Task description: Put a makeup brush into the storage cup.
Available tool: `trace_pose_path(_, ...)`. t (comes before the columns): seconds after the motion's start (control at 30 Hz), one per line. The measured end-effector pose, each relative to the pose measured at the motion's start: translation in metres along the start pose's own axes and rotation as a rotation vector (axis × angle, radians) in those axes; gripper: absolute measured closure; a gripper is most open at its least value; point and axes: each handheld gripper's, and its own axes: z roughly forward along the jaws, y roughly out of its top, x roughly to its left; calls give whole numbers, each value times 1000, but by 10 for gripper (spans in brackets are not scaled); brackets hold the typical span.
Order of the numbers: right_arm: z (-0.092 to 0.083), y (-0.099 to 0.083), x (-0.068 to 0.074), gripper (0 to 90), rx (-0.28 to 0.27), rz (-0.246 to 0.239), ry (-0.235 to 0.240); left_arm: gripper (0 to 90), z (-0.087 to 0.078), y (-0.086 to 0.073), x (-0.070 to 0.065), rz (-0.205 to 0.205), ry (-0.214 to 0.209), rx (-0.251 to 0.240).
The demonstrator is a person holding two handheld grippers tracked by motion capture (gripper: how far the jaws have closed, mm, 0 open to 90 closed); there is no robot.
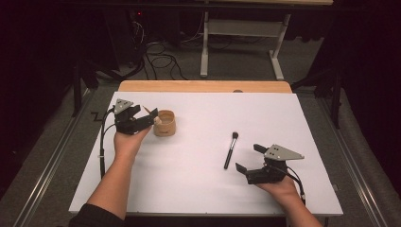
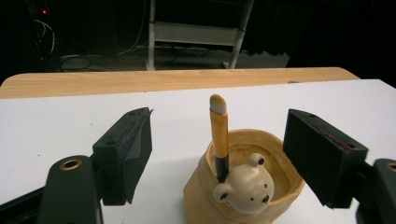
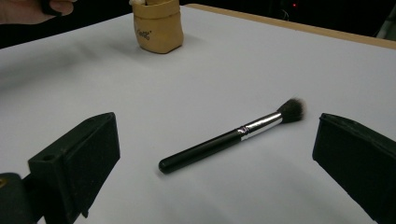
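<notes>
Brush upright in pot | bear face, left gripper view | jaws apart

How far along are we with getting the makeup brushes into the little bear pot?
Done: the orange-handled brush stands in the bear pot, and the left gripper is open around it, pads clear. In hand: nothing. Left: the black brush lies on the table before the open right gripper.

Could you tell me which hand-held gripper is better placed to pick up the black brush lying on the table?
The right hand-held gripper. Its open jaws already face the black brush, which lies flat just ahead of them. The left hand-held gripper is across the table at the tan cup.
</notes>
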Motion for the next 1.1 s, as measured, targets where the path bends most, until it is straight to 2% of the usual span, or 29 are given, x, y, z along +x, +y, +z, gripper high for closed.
trace_pose_path(0.2,0,0,0,14,-2,-6,1,238,-4,0,-4,22,4,4)
trace_pose_path(0.67,0,0,1,14,-3,-1,-3,218,-16,-5,-1,16,12,2)
trace_pose_path(1.0,-1,0,0,14,-5,-10,-7,197,-26,-11,-4,27,-4,2)
trace_pose_path(1.1,-1,1,0,14,-8,-5,-7,190,-29,-14,-5,19,-19,7)
